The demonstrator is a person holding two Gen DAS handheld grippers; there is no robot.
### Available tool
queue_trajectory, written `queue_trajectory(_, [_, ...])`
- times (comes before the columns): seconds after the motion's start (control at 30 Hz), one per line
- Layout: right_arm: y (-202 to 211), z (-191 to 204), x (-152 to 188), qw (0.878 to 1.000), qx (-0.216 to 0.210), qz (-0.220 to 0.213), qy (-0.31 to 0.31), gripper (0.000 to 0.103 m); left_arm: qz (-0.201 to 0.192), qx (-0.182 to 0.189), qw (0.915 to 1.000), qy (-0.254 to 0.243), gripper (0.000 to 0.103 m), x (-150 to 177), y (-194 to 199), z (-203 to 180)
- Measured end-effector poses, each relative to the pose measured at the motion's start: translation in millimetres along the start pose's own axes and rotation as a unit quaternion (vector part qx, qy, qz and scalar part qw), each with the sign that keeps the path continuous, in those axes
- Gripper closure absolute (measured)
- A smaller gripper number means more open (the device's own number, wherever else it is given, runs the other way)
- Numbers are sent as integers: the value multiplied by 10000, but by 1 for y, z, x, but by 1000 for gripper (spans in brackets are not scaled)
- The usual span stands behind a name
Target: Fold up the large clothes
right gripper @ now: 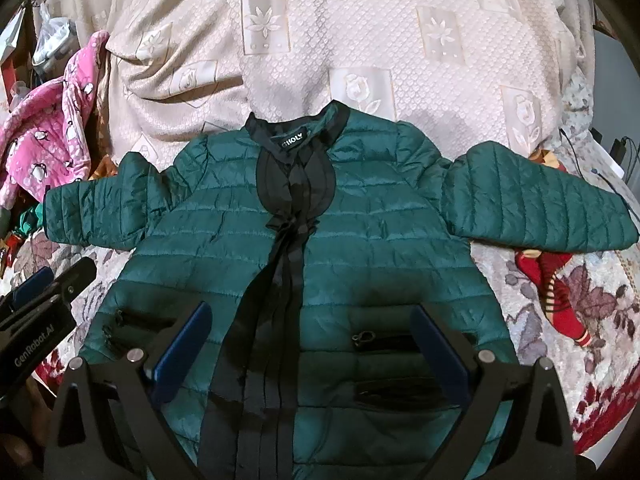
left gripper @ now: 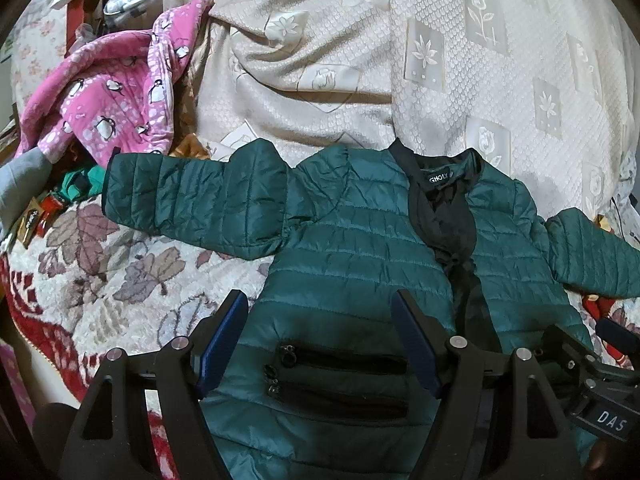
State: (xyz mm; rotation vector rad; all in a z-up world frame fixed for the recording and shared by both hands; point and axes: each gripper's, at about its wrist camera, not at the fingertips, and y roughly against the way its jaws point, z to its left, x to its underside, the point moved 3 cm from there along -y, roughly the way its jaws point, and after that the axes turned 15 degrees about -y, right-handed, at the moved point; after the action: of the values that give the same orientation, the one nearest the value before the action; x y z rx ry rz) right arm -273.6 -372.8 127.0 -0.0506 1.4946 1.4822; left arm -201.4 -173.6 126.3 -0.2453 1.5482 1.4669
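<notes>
A dark green quilted jacket point(left gripper: 352, 240) with black front trim lies flat on the bed, front up, both sleeves spread out sideways. It also shows in the right wrist view point(right gripper: 360, 232). My left gripper point(left gripper: 320, 304) is open and empty, above the jacket's lower left part near a zip pocket point(left gripper: 340, 364). My right gripper point(right gripper: 312, 316) is open and empty, above the jacket's lower middle by the black placket point(right gripper: 280, 288). The left gripper point(right gripper: 44, 288) also shows at the left edge of the right wrist view.
A cream embossed cover point(left gripper: 360, 60) lies behind the jacket, over a leaf-patterned blanket point(left gripper: 120, 264). A pink penguin-print garment point(left gripper: 116, 96) and other clutter are heaped at the left. A red item point(right gripper: 556, 284) lies under the right sleeve.
</notes>
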Motion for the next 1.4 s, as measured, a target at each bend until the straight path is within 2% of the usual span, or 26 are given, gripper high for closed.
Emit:
queue_trajectory(0.13, [-1,1,-1,9998,9,-190,71,2,-1,4,10000,-2,56,-1,-2,0])
queue_trajectory(0.43, [-8,1,-1,9999,107,25,52,2,24,-86,9999,-49,56,-5,-11,0])
queue_trajectory(0.77, [-20,8,-7,9999,83,-14,108,2,44,-256,9996,96,56,-9,-28,20])
queue_trajectory(1.4, [-49,3,-4,9993,9,355,-76,2,89,-846,9953,461,56,-22,-63,93])
